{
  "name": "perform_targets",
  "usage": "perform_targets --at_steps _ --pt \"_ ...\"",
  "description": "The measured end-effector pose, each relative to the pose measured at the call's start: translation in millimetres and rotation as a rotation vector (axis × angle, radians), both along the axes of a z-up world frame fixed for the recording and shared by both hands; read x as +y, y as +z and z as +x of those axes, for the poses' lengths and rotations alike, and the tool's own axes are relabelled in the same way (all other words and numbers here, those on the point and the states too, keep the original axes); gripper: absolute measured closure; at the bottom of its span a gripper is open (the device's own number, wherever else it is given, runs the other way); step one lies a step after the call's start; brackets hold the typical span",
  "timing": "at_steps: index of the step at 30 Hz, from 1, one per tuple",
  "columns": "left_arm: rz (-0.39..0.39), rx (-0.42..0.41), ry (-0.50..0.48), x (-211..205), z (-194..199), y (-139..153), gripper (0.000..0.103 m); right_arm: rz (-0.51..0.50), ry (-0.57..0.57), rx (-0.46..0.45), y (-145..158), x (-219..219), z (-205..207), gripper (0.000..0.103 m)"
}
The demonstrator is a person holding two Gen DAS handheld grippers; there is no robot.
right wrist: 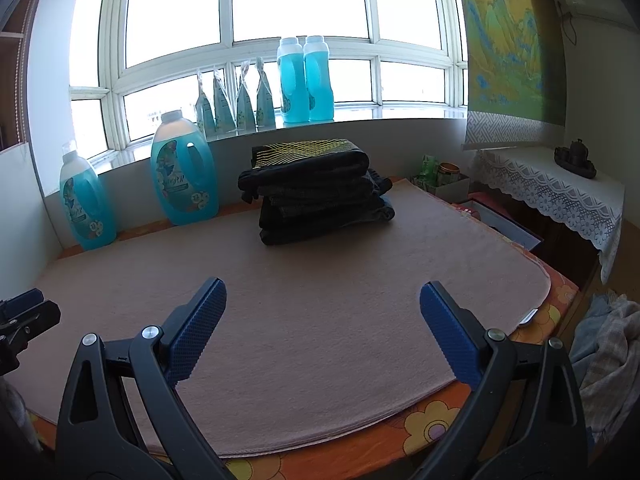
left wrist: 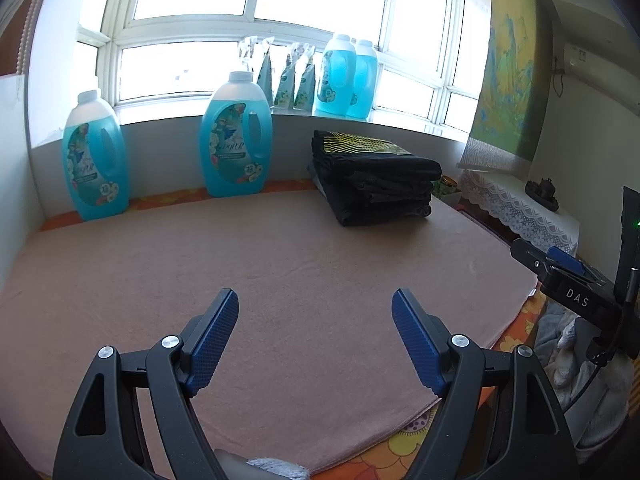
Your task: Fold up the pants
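A stack of folded dark pants (left wrist: 374, 178) sits at the far right of the pink mat (left wrist: 280, 264); the top piece has a yellow pattern. It also shows in the right wrist view (right wrist: 316, 192), at the far middle of the mat (right wrist: 320, 304). My left gripper (left wrist: 316, 308) is open and empty above the mat's near part. My right gripper (right wrist: 324, 300) is open and empty above the near edge. The right gripper's body shows at the right in the left wrist view (left wrist: 576, 280). The left gripper's tip shows at the left edge of the right wrist view (right wrist: 24, 312).
Two blue detergent bottles (left wrist: 236, 136) stand on the table's far edge by the wall, two more on the windowsill (left wrist: 344, 76) beside several pouches. A lace-covered side table (right wrist: 560, 192) stands to the right. Loose laundry (right wrist: 604, 344) lies low at the right.
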State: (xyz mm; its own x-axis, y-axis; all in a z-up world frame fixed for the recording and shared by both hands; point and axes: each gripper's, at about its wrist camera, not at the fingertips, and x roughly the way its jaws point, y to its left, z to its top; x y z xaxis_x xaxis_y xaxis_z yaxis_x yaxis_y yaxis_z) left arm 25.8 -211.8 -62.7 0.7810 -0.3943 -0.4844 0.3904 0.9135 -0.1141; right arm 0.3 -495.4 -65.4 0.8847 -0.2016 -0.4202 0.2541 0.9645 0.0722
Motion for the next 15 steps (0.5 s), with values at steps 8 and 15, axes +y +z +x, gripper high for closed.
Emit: perform_targets --at_steps 8,15 --pt "-0.011 -0.002 0.002 2.6 -0.4 2.2 0.024 0.003 0.002 0.000 0.5 2.2 -0.8 0.004" --pt "-0.010 -0.001 -0.001 2.2 0.0 2.1 0.024 0.004 0.004 0.001 0.3 5.3 -1.4 0.004"
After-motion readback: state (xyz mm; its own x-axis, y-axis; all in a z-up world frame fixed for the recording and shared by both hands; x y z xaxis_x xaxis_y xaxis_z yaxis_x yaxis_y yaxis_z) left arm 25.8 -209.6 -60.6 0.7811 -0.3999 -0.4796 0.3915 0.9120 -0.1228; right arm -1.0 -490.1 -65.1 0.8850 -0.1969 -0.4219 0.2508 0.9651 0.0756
